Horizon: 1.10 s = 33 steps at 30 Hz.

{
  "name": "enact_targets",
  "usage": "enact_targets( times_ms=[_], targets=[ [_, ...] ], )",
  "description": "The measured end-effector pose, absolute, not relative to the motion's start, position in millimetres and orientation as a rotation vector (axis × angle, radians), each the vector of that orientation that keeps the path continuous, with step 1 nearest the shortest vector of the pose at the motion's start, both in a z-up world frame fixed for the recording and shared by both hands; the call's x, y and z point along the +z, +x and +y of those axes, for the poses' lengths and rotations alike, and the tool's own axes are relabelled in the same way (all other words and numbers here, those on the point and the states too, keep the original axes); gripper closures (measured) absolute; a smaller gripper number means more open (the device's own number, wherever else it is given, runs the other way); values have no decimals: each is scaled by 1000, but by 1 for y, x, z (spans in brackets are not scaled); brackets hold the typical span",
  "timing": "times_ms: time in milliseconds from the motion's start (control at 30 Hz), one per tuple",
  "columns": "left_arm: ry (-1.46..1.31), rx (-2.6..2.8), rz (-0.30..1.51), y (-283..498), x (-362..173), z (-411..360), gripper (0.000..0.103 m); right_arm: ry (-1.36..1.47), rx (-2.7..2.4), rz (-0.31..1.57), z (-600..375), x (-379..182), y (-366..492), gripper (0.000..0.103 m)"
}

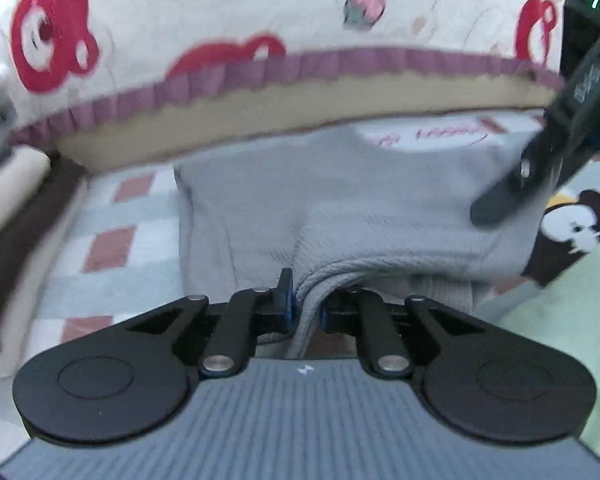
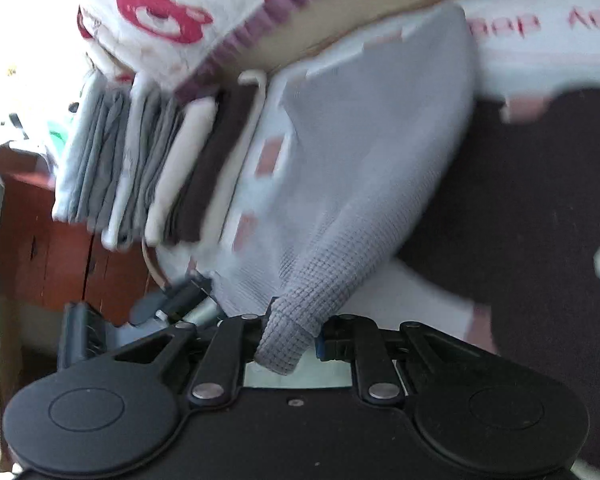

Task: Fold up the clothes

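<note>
The left gripper (image 1: 305,306) pinches the grey garment's (image 1: 340,200) near hem; the right gripper (image 2: 290,342) clenches a bunched corner. The garment lies on the checked blanket (image 1: 112,220), just before the bear-print quilt (image 1: 220,12). Folded clothes (image 2: 140,160) are stacked left of the garment.

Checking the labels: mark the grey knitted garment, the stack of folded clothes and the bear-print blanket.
grey knitted garment (image 1: 340,200): left wrist view, flat middle of the cloth.
stack of folded clothes (image 2: 140,160): right wrist view, folded edges.
white bear-print blanket (image 1: 220,8): left wrist view, white top surface.
</note>
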<state>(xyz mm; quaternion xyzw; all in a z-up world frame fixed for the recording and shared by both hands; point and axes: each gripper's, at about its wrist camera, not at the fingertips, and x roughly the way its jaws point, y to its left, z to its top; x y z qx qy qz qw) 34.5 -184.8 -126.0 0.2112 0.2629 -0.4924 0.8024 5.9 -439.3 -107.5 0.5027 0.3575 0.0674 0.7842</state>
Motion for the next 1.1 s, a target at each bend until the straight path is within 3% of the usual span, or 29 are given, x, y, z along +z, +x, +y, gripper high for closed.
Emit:
enact_targets(
  times_ms=[100, 300, 500, 600, 667, 800, 867, 933, 1100],
  targets=[
    [471, -1056, 573, 6, -116, -158, 91, 1206, 190, 667, -418, -104, -32, 85],
    [673, -1085, 536, -32, -129, -149, 83, 1315, 120, 734, -394, -133, -58, 85],
    [607, -1117, 563, -11, -128, -161, 82, 1479, 83, 634, -418, -143, -52, 84],
    [618, -1131, 546, 8, -122, -174, 76, 1455, 73, 640, -436, -135, -36, 84],
    [634, -1111, 523, 18, -119, -184, 65, 1434, 62, 642, -445, -129, -24, 84],
    [624, -1110, 500, 29, -121, -195, 64, 1461, 40, 629, -458, -130, -17, 84],
    [579, -1120, 527, 36, -124, -193, 64, 1522, 24, 626, -464, -138, -17, 84],
    [508, -1124, 578, 46, -126, -191, 57, 1571, 6, 631, -470, -145, -15, 84],
    [433, -1147, 658, 52, -133, -183, 58, 1603, -44, 654, -474, -151, -13, 84]
  ],
)
